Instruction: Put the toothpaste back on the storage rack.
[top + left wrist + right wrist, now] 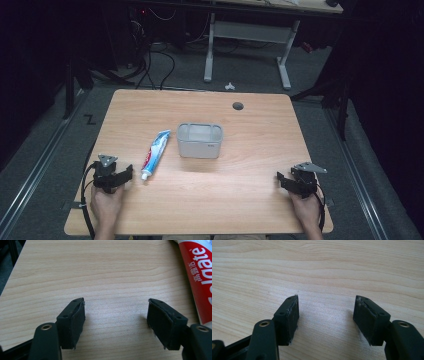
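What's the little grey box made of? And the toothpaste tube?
The box looks like matte grey plastic, maybe mesh: its walls seem see-through and dull. The tube looks like glossy soft plastic: smooth printed skin with a sheen in the left gripper view.

Right gripper jaws wide apart over bare wooden table.

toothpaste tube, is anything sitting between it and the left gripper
Nothing visible does. The red, white and blue toothpaste tube lies flat on the light wooden table, just right of the open left gripper, with bare wood between them. The grey mesh basket stands beyond the tube, out of the way.
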A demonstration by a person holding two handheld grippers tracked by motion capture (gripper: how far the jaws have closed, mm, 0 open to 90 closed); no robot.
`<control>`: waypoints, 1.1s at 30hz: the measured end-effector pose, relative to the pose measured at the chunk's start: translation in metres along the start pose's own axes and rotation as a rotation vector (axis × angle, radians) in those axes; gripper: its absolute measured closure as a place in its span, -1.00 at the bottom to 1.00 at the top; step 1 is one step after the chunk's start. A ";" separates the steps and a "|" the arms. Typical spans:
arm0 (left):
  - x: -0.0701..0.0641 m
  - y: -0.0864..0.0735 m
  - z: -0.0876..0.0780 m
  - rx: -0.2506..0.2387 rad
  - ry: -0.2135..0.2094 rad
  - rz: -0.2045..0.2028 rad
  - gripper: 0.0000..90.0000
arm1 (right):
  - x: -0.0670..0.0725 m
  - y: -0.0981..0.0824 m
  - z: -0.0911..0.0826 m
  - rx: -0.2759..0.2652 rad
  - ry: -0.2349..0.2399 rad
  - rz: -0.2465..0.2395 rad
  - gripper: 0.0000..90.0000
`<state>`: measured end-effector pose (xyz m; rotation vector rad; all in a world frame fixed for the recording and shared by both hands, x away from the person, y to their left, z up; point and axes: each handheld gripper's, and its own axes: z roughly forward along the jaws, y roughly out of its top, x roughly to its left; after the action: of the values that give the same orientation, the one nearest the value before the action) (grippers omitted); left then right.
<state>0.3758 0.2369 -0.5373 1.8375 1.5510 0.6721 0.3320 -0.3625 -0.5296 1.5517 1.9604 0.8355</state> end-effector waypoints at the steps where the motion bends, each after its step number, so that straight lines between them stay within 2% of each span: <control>1: 0.000 0.000 0.000 0.000 0.000 0.000 -0.30 | 0.000 0.000 0.000 0.000 0.000 0.000 -0.16; 14: 0.000 0.000 0.000 -0.001 -0.005 0.000 -0.29 | 0.000 0.000 0.000 0.000 0.000 0.000 -0.16; 17: 0.000 0.000 -0.002 0.012 -0.015 0.013 -0.30 | 0.000 0.000 0.000 0.000 0.000 0.000 -0.16; 26: 0.000 0.001 -0.004 0.036 -0.027 0.018 -0.30 | 0.000 0.000 0.000 0.000 0.000 0.000 -0.17; 33: 0.003 0.004 -0.013 0.020 -0.051 -0.003 -0.28 | 0.000 0.000 0.000 0.000 0.000 0.000 -0.17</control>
<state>0.3697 0.2413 -0.5259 1.8526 1.5317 0.6060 0.3320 -0.3623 -0.5296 1.5517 1.9606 0.8353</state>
